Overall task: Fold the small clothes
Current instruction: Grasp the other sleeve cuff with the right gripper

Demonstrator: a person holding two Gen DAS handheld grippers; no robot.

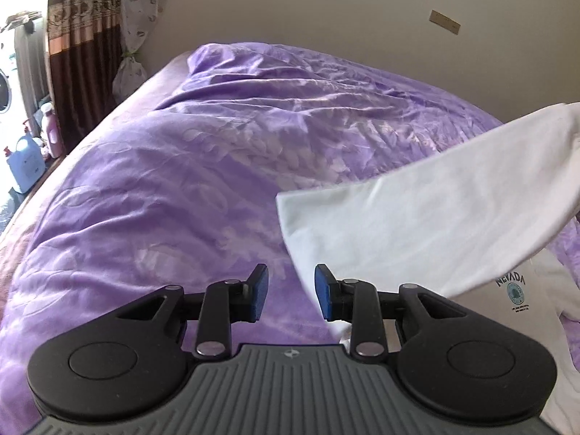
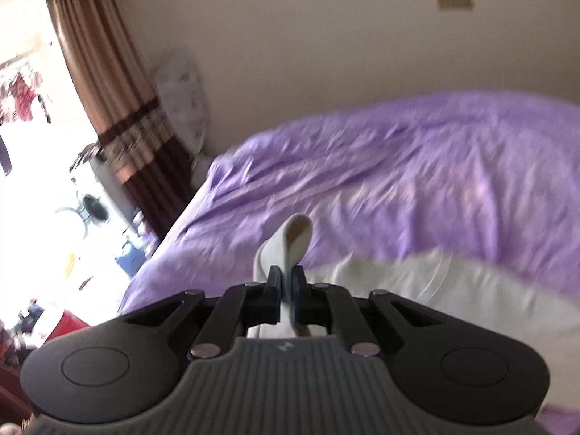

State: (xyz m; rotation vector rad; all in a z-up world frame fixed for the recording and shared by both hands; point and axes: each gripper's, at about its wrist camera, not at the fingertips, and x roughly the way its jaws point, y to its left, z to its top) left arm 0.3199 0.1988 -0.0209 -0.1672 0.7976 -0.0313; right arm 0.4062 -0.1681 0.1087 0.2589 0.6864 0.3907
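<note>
Pinching white shirt: right hand-held gripper; left hand-held gripper spread over purple bedspread.

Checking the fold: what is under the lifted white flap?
Under the raised flap lie the shirt with its NEVADA print and the purple bedspread. The flap covers the rest of the shirt.

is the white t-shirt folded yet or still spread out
Mid-fold: the right tongs hold an edge of the white T-shirt raised over its printed front, above the purple bedspread.
</note>
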